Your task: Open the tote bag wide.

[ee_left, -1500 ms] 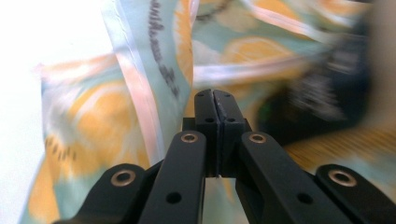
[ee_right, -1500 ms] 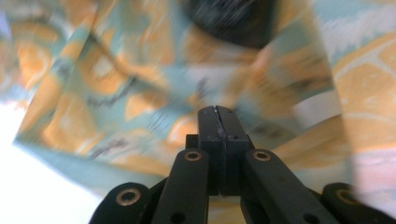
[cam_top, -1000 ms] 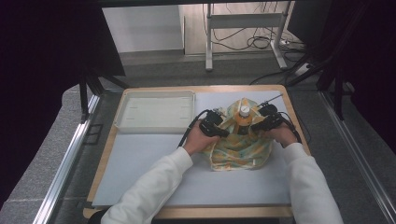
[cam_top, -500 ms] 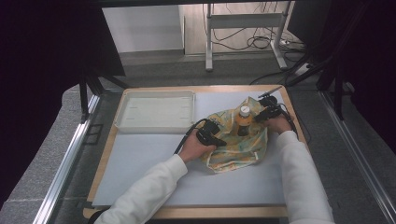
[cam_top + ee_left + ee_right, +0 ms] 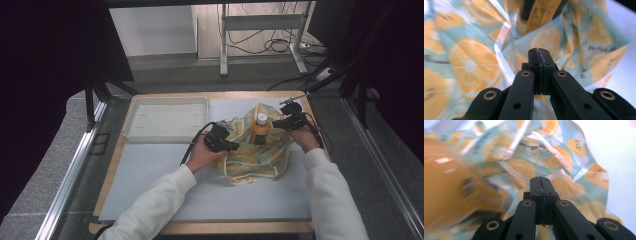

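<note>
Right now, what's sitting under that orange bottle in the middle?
The orange bottle stands on a crumpled cloth printed with orange slices, which lies on the white table mat. The cloth folds hide the bottle's base, so its footing cannot be seen.

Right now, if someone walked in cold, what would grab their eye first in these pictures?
The orange-slice print cloth bunched on the right half of the white mat, with an orange bottle with a white cap standing upright in its middle. The left gripper and the right gripper flank the bottle, fingers together. A white tray sits at the far left.
</note>
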Motion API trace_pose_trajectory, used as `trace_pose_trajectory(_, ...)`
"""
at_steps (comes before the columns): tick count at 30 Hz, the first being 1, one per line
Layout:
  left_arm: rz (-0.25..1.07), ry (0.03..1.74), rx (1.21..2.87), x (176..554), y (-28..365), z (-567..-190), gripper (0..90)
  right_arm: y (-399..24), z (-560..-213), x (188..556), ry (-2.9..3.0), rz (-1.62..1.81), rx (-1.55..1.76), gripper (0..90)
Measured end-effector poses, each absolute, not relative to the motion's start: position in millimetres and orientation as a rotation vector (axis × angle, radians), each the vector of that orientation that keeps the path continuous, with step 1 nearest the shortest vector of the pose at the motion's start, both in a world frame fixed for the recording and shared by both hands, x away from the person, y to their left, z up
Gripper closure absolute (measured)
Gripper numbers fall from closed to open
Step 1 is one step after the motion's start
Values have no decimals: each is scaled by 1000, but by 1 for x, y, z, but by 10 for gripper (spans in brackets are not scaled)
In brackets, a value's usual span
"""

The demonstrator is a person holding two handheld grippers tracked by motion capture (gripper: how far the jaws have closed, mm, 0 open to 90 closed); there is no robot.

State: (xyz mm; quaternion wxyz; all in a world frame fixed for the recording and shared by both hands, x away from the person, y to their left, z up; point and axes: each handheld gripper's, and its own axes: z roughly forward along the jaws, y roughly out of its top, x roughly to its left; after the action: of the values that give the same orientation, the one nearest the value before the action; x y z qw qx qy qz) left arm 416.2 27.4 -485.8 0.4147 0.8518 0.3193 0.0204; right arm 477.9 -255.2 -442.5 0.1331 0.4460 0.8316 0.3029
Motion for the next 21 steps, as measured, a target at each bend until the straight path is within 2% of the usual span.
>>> trace_pose_trajectory(11, 153, 760, 2081, 382, 59, -461, 899, -277, -424, 426, 2416, 974, 1253, 894)
trace_pose_trajectory(16, 133, 755, 2066, 367, 75, -462, 893, -287, -419, 409, 2449, 962, 1216, 893)
trace_pose_trajectory(19, 128, 760, 2075, 361, 82, -468, 871, -289, -417, 402, 2462, 959, 1202, 887)
trace_pose_trajectory(21, 157, 779, 2086, 357, 86, -472, 822, -289, -418, 399, 2472, 951, 1187, 858)
